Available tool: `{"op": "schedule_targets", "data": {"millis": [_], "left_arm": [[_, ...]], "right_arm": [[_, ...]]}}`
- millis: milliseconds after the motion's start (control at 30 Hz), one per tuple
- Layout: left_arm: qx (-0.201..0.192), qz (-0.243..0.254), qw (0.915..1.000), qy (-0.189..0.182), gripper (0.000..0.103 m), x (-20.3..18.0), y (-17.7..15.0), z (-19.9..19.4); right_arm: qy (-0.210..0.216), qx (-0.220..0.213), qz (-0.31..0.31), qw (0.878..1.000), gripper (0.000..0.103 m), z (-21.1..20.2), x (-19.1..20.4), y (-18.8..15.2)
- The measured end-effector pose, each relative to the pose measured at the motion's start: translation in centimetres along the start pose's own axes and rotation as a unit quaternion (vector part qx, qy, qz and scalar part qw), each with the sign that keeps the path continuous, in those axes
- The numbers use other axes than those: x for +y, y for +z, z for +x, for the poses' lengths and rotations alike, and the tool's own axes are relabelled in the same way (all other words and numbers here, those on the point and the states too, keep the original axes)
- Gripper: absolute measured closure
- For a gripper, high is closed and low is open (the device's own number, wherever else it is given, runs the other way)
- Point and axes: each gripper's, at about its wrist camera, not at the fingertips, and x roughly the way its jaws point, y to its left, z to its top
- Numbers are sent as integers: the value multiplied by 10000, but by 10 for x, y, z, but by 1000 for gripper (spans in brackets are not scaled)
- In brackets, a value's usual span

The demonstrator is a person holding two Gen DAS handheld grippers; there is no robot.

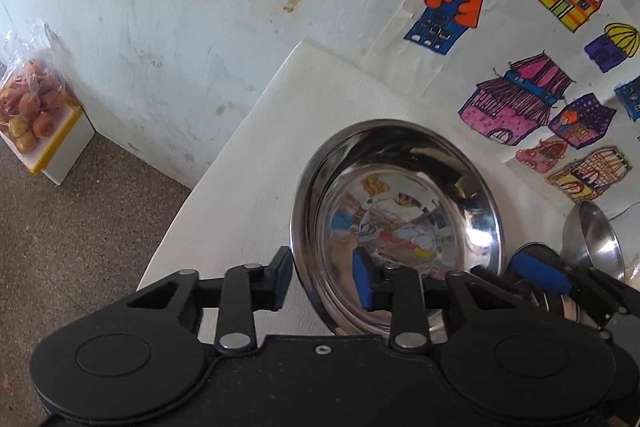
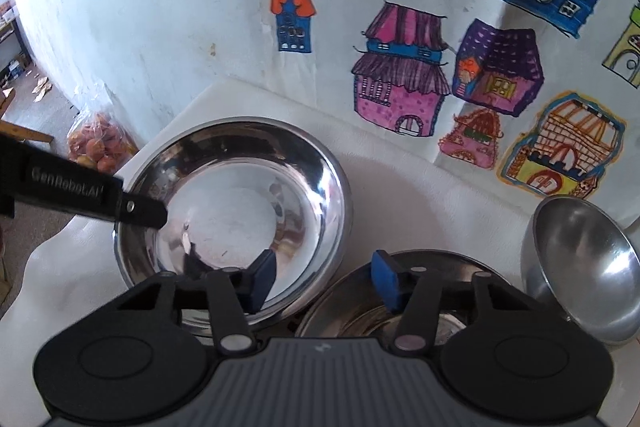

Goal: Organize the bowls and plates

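A large shiny steel bowl (image 1: 400, 203) (image 2: 240, 195) stands on the white-covered table (image 1: 248, 155). My left gripper (image 1: 322, 281) straddles its left rim, one blue pad outside and one inside, with a gap still showing. In the right wrist view, one of its fingers (image 2: 140, 209) reaches over that rim. My right gripper (image 2: 322, 279) is open over the bowl's near right rim, one pad inside the bowl and the other above a stack of steel dishes (image 2: 360, 323). A smaller steel bowl (image 2: 588, 275) (image 1: 592, 239) stands tilted at the right.
A paper sheet with coloured house drawings (image 2: 440, 47) hangs on the white wall behind the table. The table's left edge drops to a speckled floor (image 1: 80, 227). A bag of fruit (image 1: 28, 107) rests on a white box by the wall.
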Motion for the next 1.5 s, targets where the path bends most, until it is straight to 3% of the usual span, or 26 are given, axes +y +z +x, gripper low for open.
{"op": "schedule_targets", "data": {"millis": [100, 467, 567, 600, 700, 1100, 1500], "left_arm": [[42, -15, 10000, 15, 75, 1, -1, 2], [5, -32, 9996, 279, 76, 5, -1, 3], [14, -14, 9998, 206, 91, 3, -3, 5], [4, -12, 9997, 225, 90, 1, -4, 5], [-59, -23, 9996, 278, 91, 0, -6, 3], [-391, -33, 9986, 342, 90, -14, -33, -59], [-282, -100, 9982, 513, 89, -20, -109, -107]], "right_arm": [[-34, 0, 21, 10000, 58, -1, -4, 1], [-49, -69, -306, 9995, 58, 10, -5, 11], [18, 1, -355, 9994, 72, 16, -4, 12], [66, 30, -340, 9994, 79, 18, -4, 12], [98, 20, -281, 9996, 85, 19, -4, 10], [390, -429, -174, 9982, 86, -40, -8, -1], [888, -470, -282, 9945, 85, -114, -8, -52]]}}
